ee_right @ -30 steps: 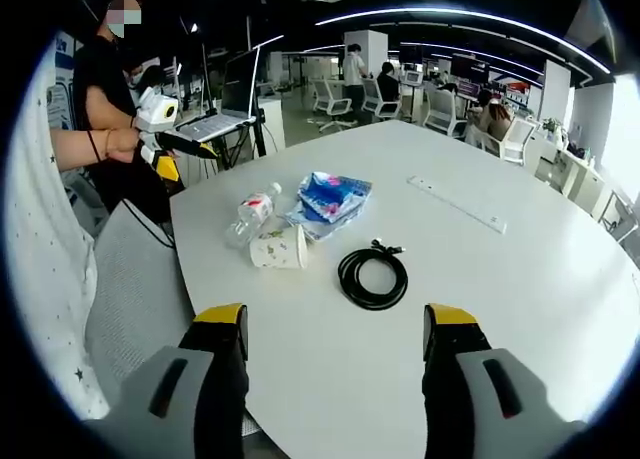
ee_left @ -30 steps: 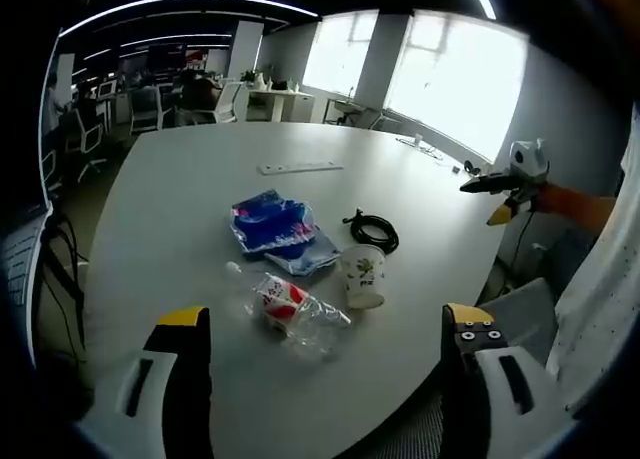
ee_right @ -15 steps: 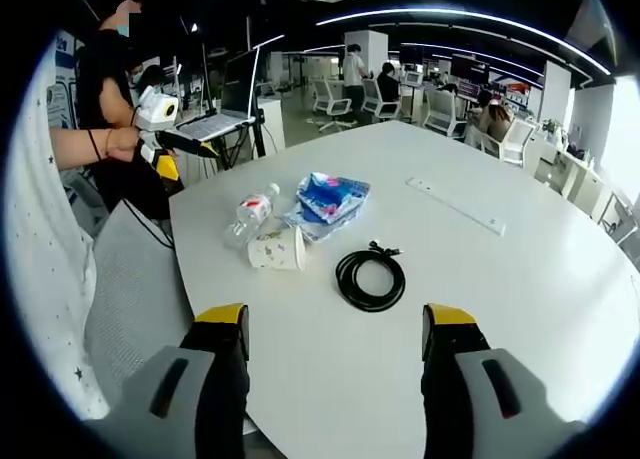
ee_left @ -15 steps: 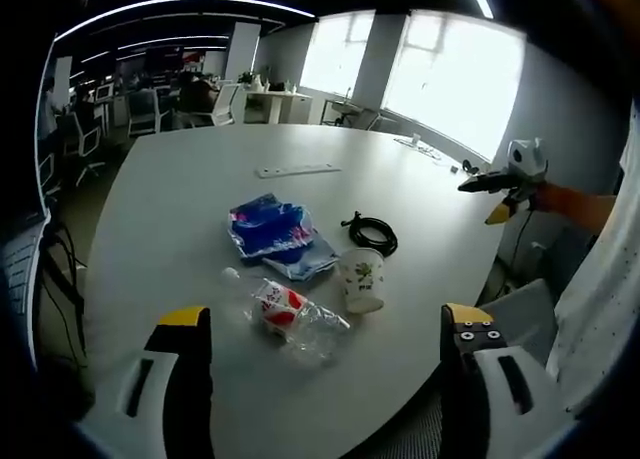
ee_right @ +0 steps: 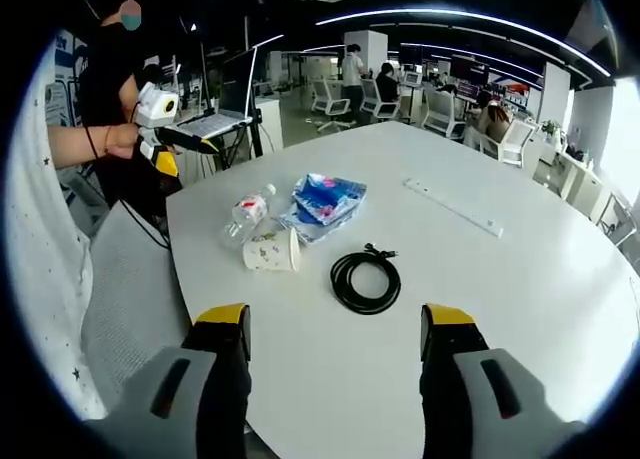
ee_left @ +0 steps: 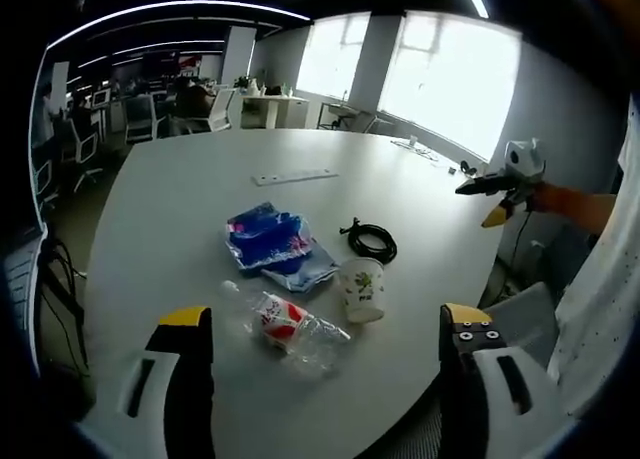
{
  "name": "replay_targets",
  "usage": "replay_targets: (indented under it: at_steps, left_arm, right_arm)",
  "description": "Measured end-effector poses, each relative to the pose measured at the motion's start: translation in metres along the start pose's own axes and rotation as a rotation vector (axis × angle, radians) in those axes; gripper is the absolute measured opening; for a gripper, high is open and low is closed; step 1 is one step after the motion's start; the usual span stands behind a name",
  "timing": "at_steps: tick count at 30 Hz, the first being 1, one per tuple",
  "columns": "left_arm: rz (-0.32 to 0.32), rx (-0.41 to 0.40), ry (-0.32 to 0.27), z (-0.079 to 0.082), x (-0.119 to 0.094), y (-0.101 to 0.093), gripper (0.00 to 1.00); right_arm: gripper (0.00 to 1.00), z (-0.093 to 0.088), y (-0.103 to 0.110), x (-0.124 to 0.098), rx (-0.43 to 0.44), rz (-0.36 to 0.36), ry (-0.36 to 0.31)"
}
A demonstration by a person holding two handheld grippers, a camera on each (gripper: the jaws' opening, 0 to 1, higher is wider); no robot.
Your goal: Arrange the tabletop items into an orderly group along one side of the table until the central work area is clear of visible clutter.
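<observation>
The left gripper (ee_left: 325,329) is holding its yellow-tipped jaws wide apart with nothing between them, hovering over the near edge of the round white table (ee_left: 180,179), and the right gripper (ee_right: 335,329) is doing the same above its own stretch of the table's edge, jaws spread and gripping nothing. Just beyond the left gripper's jaws, a crushed clear plastic bottle (ee_left: 290,324) with a red and white label is lying on its side close to the near edge. Just beside it, a paper cup (ee_left: 362,289) printed with a leafy pattern is lying tipped over; whether the two are touching cannot be told. Behind them a crumpled blue snack bag (ee_left: 268,237) is sitting toward the middle of the table, overlapping a second bluish wrapper (ee_left: 300,267) underneath it. A coiled black cable (ee_left: 372,241) is resting just beside the bags, apart from the cup. Farther back, a long white power strip (ee_left: 294,176) is lying near the far edge, well apart from the cluster. In the right gripper view the cable is lying nearest that gripper's jaws, with the cup, bottle and bags grouped toward the table's left edge. Office chairs (ee_right: 330,99) and desks are standing in the room behind.
</observation>
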State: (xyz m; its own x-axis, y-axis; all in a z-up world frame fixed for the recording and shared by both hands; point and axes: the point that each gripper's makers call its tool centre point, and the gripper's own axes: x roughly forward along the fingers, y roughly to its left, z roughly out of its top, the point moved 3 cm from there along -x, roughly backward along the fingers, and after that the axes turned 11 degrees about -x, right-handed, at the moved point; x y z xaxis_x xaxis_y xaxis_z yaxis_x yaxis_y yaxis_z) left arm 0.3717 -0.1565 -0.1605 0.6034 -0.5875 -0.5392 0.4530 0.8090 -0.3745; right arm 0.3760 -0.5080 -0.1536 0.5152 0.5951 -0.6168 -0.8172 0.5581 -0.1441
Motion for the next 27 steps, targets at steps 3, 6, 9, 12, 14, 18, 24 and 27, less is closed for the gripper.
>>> replay_targets:
  at_steps: [3,6,9,12,14,18,24,27]
  left_arm:
    - [-0.004,0.005,-0.005,0.004,0.003,-0.001,0.96]
    - [-0.009,0.011,-0.008,0.009,0.006,-0.003,0.96]
    - [-0.016,0.018,-0.013,0.015,0.011,-0.005,0.95]
    - [-0.024,0.026,-0.017,0.020,0.016,-0.007,0.95]
    - [-0.032,0.033,-0.020,0.024,0.019,-0.009,0.94]
    - [-0.046,0.043,-0.026,0.032,0.027,-0.012,0.94]
    - [-0.067,0.060,-0.033,0.043,0.040,-0.018,0.92]
    - [-0.080,0.072,-0.032,0.049,0.047,-0.022,0.91]
  right_arm:
    - [0.68,0.001,-0.002,0.000,-0.001,-0.003,-0.001]
    - [0.67,0.001,-0.004,0.002,-0.001,-0.007,0.000]
    - [0.67,0.002,-0.007,0.003,0.001,-0.010,-0.001]
    - [0.66,0.003,-0.009,0.005,0.001,-0.010,-0.003]
    - [0.66,0.003,-0.009,0.006,0.000,-0.011,-0.003]
    - [0.65,0.005,-0.013,0.009,0.001,-0.015,-0.004]
    - [0.64,0.008,-0.020,0.013,0.002,-0.023,-0.008]
    - [0.64,0.008,-0.023,0.016,0.001,-0.027,-0.005]
